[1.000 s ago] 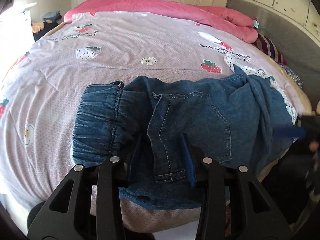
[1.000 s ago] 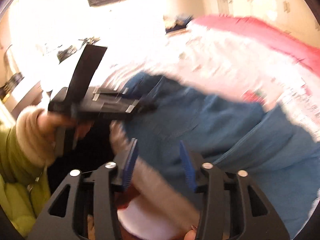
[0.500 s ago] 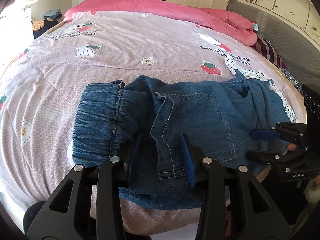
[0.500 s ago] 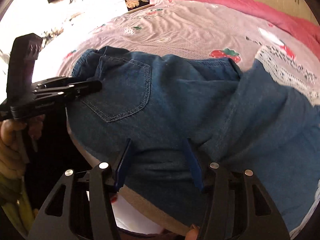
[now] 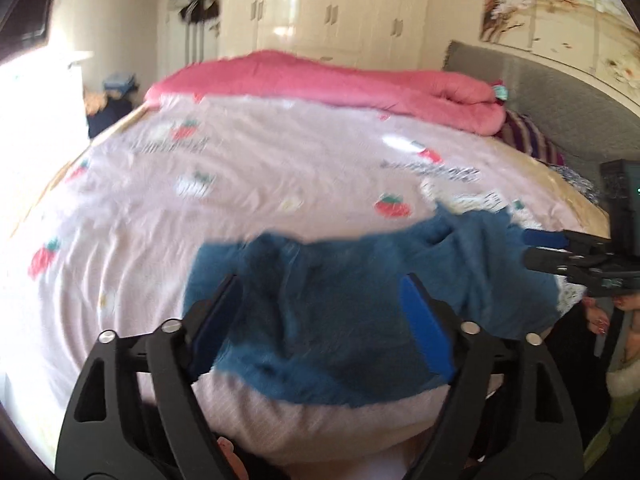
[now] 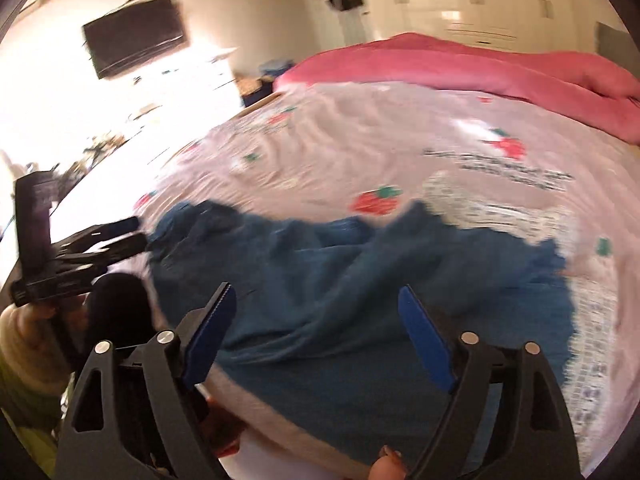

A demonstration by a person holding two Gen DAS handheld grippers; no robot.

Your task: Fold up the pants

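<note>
The blue denim pants [image 5: 340, 304] lie in a folded bundle at the near edge of the bed; they also show in the right wrist view [image 6: 360, 280]. My left gripper [image 5: 320, 316] is open and empty, raised in front of the bundle. My right gripper [image 6: 316, 328] is open and empty, held over the pants' near edge. The right gripper also shows in the left wrist view [image 5: 536, 250], at the bundle's right end. The left gripper shows in the right wrist view [image 6: 132, 234], by the bundle's left end. Both views are motion-blurred.
The pink strawberry-print bedspread [image 5: 240, 184] covers the bed. A pink duvet [image 5: 340, 84] lies along the far side, a grey headboard [image 5: 560, 100] at the right. A wall television [image 6: 136, 46] hangs at the left. White lace trim [image 6: 500, 212] lies beside the pants.
Both grippers have pulled back and up from the pants, and their jaws stand wider. The pants now sit lower and smaller in both views.
</note>
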